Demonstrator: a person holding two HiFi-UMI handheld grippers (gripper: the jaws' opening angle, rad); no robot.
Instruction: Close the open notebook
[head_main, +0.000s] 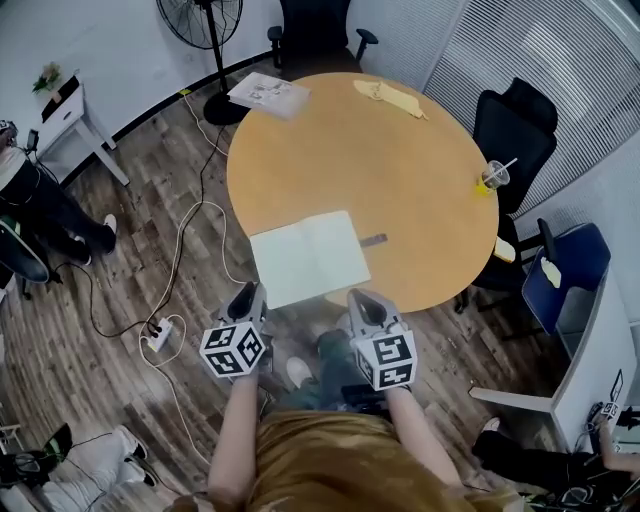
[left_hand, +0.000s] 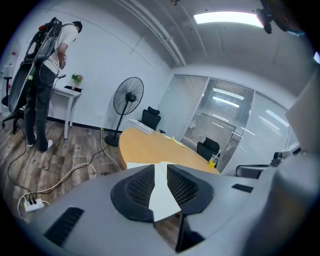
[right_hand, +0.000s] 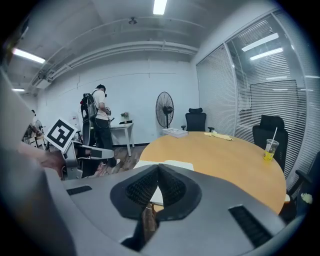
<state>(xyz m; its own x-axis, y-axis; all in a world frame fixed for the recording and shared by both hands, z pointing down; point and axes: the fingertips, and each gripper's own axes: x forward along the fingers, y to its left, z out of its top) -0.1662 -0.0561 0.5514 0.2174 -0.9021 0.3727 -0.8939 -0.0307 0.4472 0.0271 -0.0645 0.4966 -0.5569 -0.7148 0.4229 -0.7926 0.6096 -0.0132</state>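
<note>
Open notebook (head_main: 308, 258) lies flat at the near edge of the round counter (head_main: 420, 180), with both tools just short of it.
The left tool (head_main: 246, 298) stands slightly parted and empty, and the right tool (head_main: 366, 306) is clenched on nothing. A low, blunt nudge would likely slide the notebook off the edge, or crease a single leaf rather than fold the cover over.

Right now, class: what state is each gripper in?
Left gripper: open, holding nothing.
Right gripper: shut, jaw tips together, holding nothing.
</note>
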